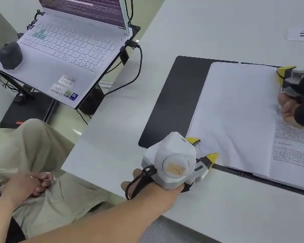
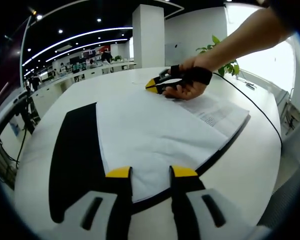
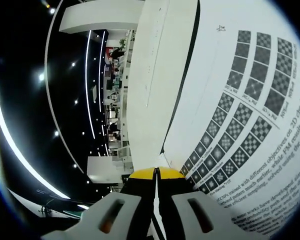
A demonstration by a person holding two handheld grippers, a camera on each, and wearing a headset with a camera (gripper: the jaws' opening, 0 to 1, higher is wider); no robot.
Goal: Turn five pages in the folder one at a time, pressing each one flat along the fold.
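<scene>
Lying open on the white table (image 1: 202, 30), the folder (image 1: 175, 104) is showing a blank page (image 1: 233, 111). Left gripper (image 1: 202, 150) is hovering jaws apart, empty, at its near edge. Right gripper (image 3: 154, 172) is sitting jaws closed at the printed page (image 3: 240, 100) edge; cannot tell if paper is pinched.
</scene>
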